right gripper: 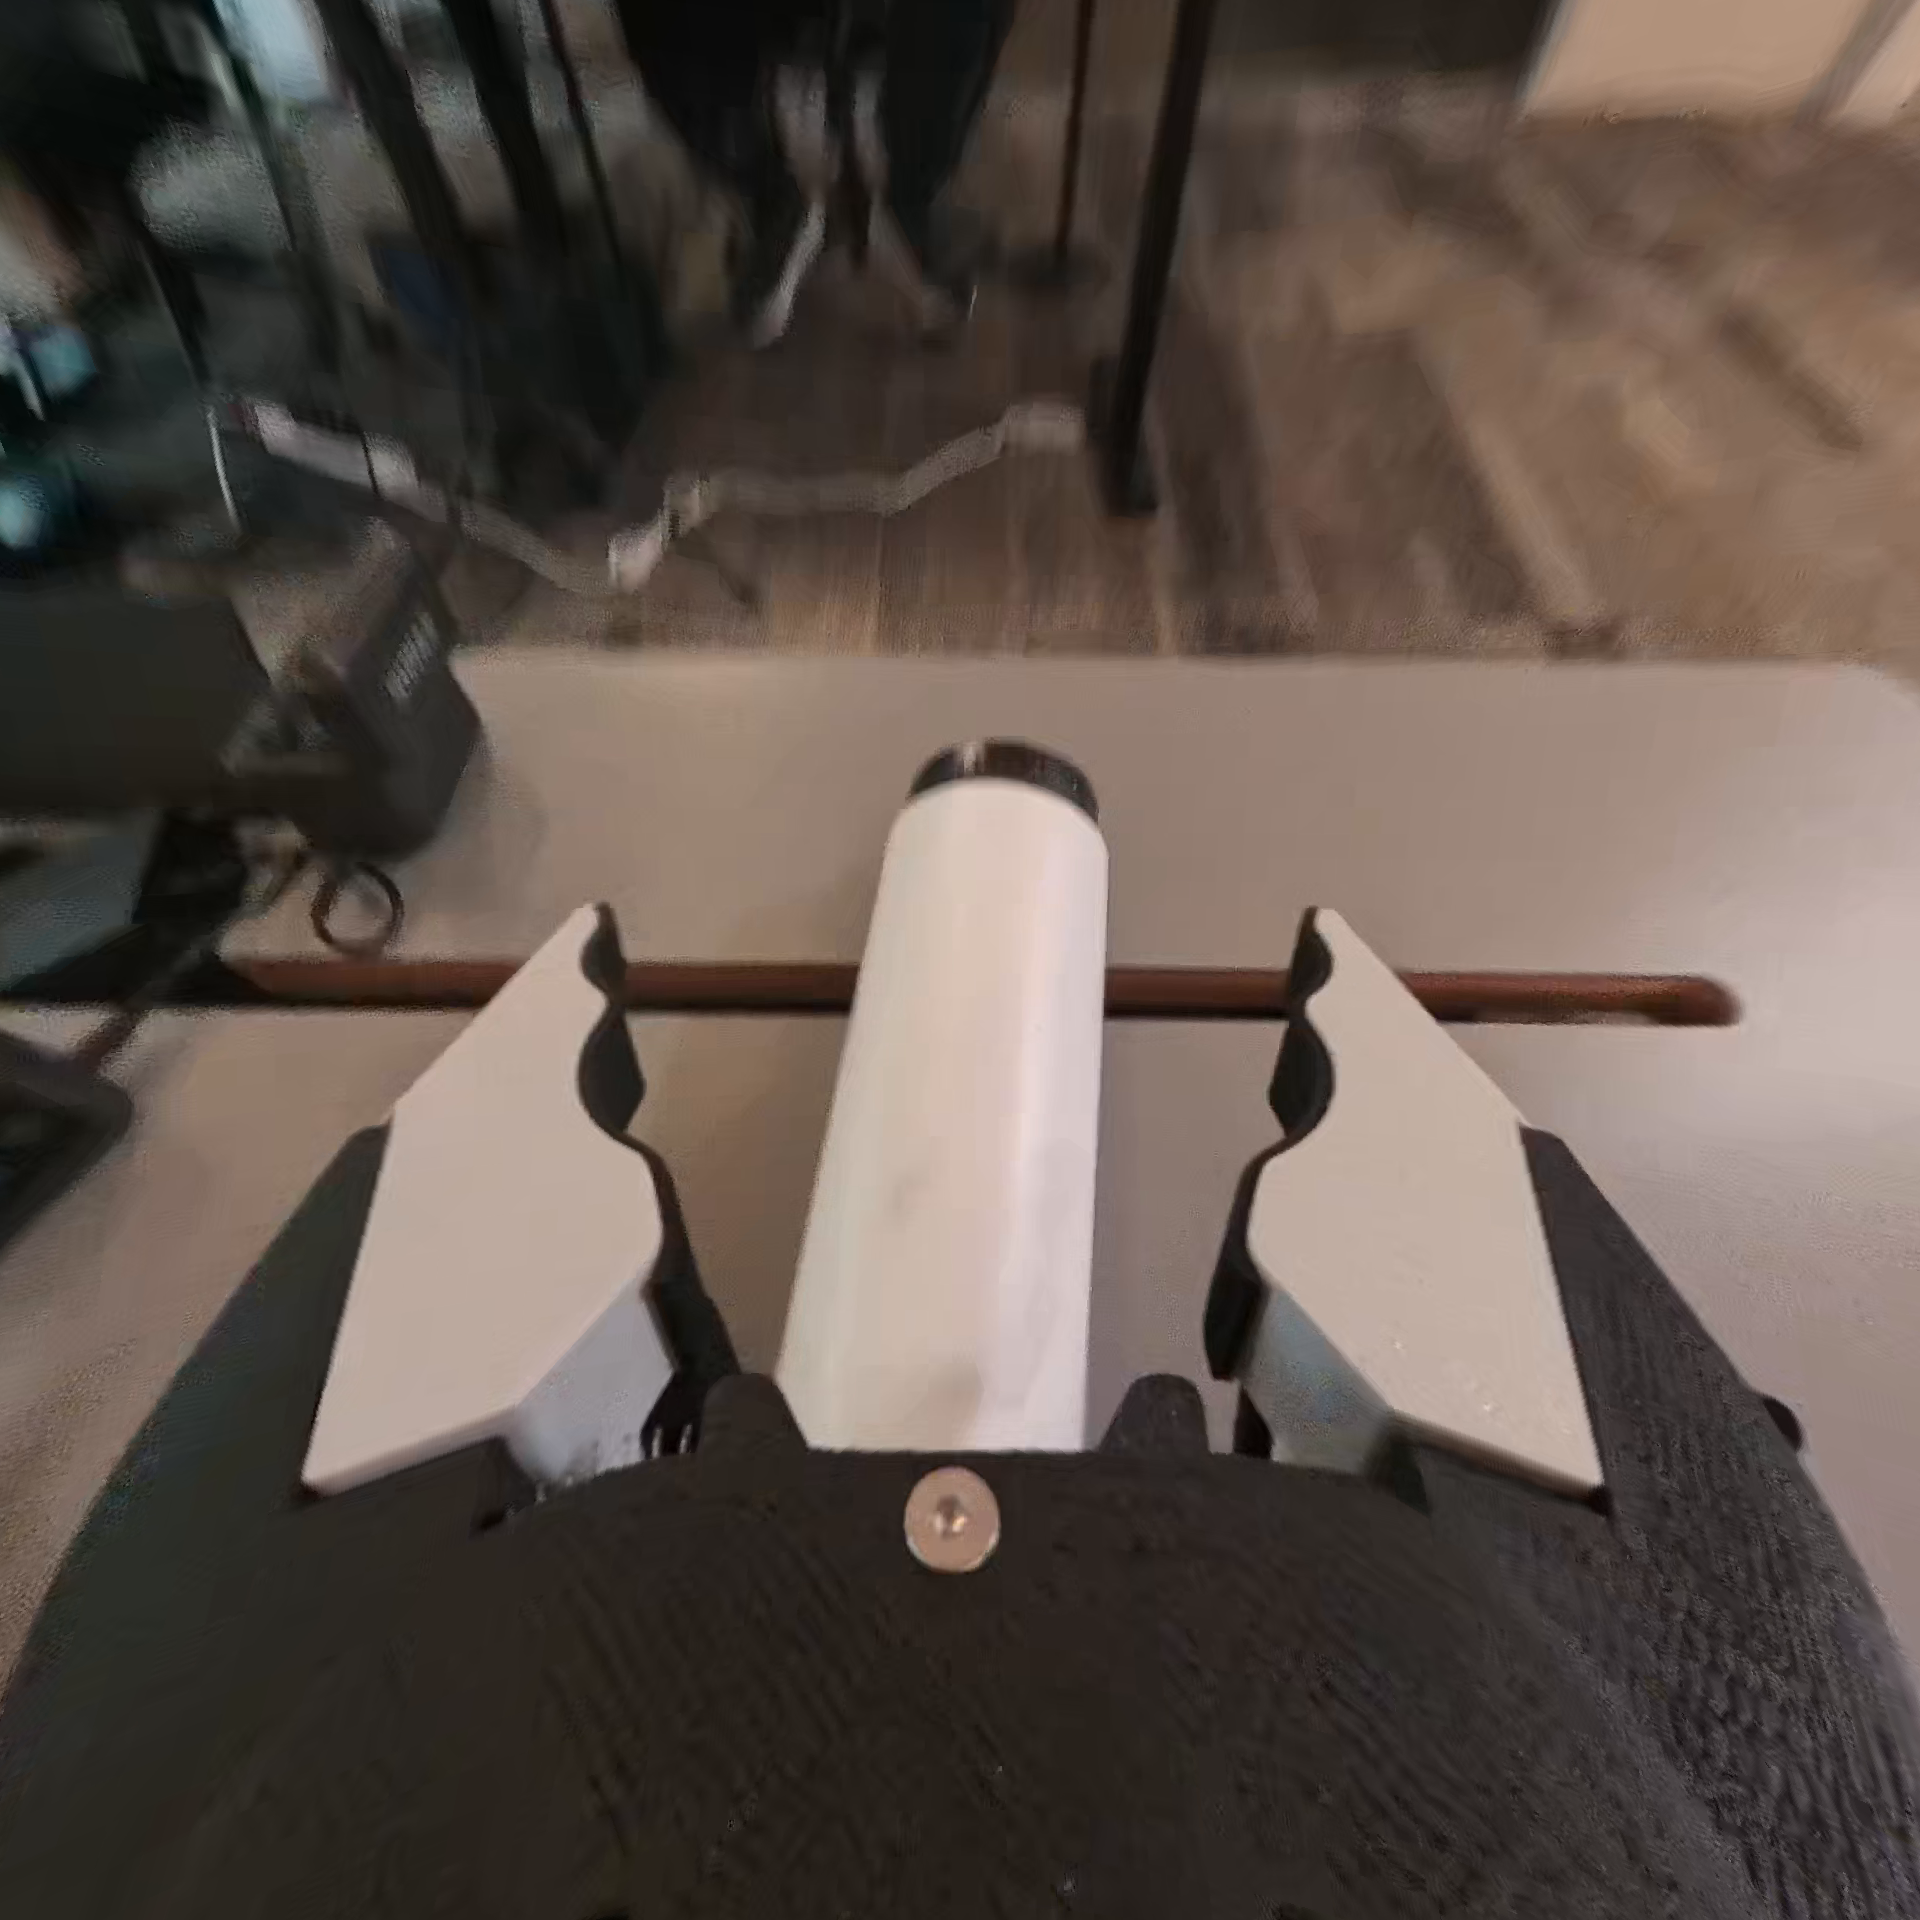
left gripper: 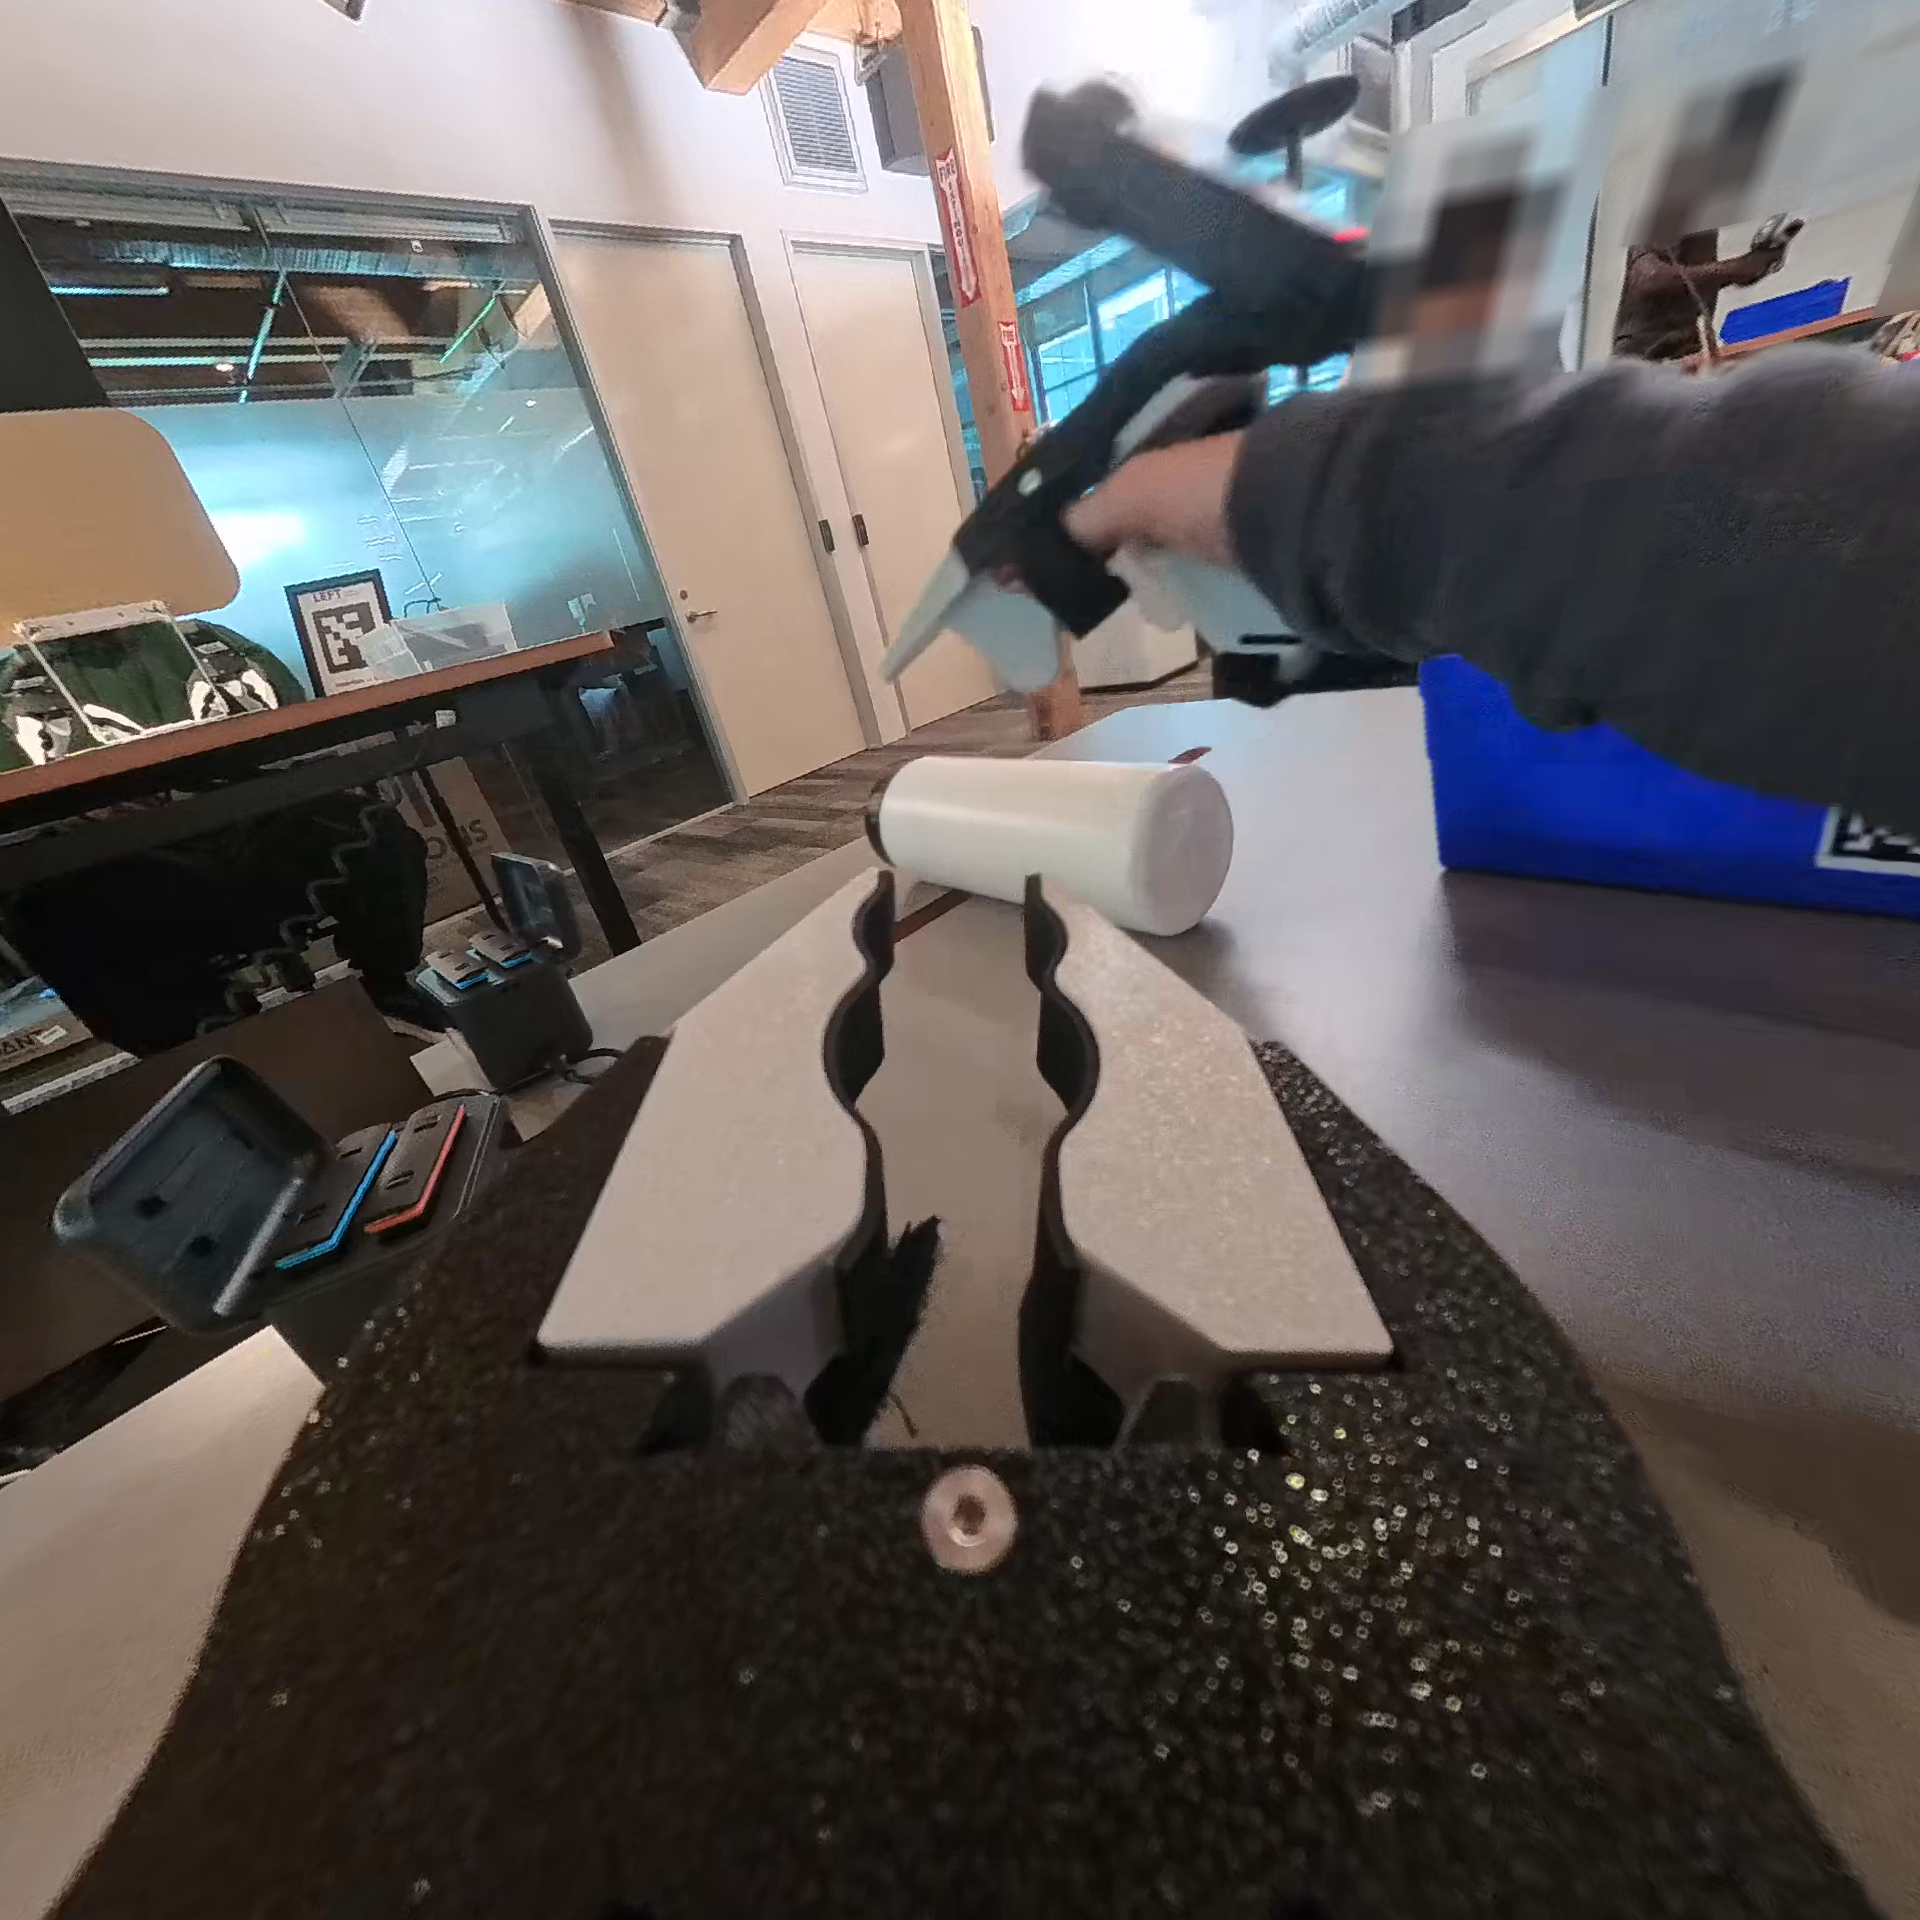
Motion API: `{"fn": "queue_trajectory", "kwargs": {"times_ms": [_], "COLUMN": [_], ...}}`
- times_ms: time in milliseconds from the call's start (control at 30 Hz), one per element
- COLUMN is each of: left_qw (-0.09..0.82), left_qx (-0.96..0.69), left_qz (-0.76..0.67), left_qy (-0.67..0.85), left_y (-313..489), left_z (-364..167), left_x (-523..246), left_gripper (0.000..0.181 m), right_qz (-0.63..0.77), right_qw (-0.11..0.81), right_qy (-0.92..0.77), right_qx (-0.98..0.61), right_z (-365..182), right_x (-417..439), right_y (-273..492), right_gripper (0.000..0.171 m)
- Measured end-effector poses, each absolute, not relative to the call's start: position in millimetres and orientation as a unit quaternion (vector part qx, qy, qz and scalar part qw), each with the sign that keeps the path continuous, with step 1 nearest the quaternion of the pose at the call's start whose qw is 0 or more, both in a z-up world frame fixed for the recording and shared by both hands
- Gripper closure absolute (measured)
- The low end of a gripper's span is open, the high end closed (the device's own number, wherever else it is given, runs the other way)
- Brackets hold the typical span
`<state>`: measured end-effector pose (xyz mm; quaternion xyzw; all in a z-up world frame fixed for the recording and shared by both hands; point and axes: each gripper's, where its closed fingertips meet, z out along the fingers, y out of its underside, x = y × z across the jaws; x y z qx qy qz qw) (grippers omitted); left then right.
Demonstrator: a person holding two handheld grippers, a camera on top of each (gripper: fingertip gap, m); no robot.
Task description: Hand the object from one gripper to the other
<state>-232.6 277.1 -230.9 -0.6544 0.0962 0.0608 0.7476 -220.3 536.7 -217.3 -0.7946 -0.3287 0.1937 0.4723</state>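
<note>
One white bottle [right gripper: 966, 1122] lies on its side on the grey table [right gripper: 1558, 831], untouched by either tool. Seen from the right wrist, its long axis runs straight ahead along the fingers, dark cap end farthest away, with the body centred in the gap. The right gripper [right gripper: 956, 925] hangs spread wide above it, empty. The left gripper [left gripper: 956, 894], its jaws parted only narrowly and holding nothing, sits low, just short of the bottle's side. By this alignment the right gripper appears better placed to take it first. A blue bin [left gripper: 1621, 790] stands beyond.
</note>
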Motion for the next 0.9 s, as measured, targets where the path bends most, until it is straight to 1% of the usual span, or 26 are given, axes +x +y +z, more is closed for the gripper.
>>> {"fn": "queue_trajectory", "kwargs": {"times_ms": [67,100,167,233,300,367,433,500,567,700,833,867,900], "left_qw": [0.750,0.751,0.753,0.754,0.756,0.757,0.758,0.761,0.765,0.786,0.811,0.814,0.815], "left_qx": [-0.652,-0.651,-0.649,-0.649,-0.646,-0.645,-0.645,-0.642,-0.639,-0.617,-0.581,-0.577,-0.570], "left_qz": [0.062,0.061,0.058,0.058,0.057,0.058,0.059,0.057,0.053,0.045,0.021,-0.011,-0.056], "left_qy": [0.094,0.093,0.088,0.085,0.082,0.080,0.076,0.069,0.057,0.023,0.061,0.073,0.081], "left_y": [276,276,276,276,275,275,274,273,272,265,251,248,245], "left_z": [-230,-229,-228,-228,-227,-226,-226,-224,-223,-212,-196,-195,-192], "left_x": [-233,-234,-235,-236,-237,-239,-240,-243,-248,-264,-266,-261,-255], "left_gripper": [0.159,0.160,0.160,0.160,0.160,0.160,0.160,0.160,0.159,0.153,0.131,0.122,0.107], "right_qz": [0.129,0.095,0.054,0.061,0.063,0.068,0.062,0.084,0.150,0.283,0.423,0.435,0.442], "right_qw": [0.345,0.285,0.223,0.175,0.146,0.126,0.117,0.127,0.162,0.261,0.331,0.354,0.380], "right_qy": [-0.387,-0.416,-0.451,-0.455,-0.455,-0.458,-0.463,-0.466,-0.465,-0.493,-0.503,-0.510,-0.525], "right_qx": [-0.845,-0.858,-0.863,-0.871,-0.876,-0.877,-0.877,-0.871,-0.857,-0.780,-0.677,-0.652,-0.620], "right_z": [-266,-290,-321,-338,-347,-349,-349,-344,-326,-263,-203,-196,-192], "right_x": [-228,-226,-226,-232,-236,-237,-236,-238,-252,-265,-250,-241,-232], "right_y": [543,538,531,519,513,509,506,498,483,430,353,338,322], "right_gripper": [0.031,0.027,0.027,0.042,0.064,0.072,0.073,0.074,0.074,0.074,0.074,0.074,0.074]}}
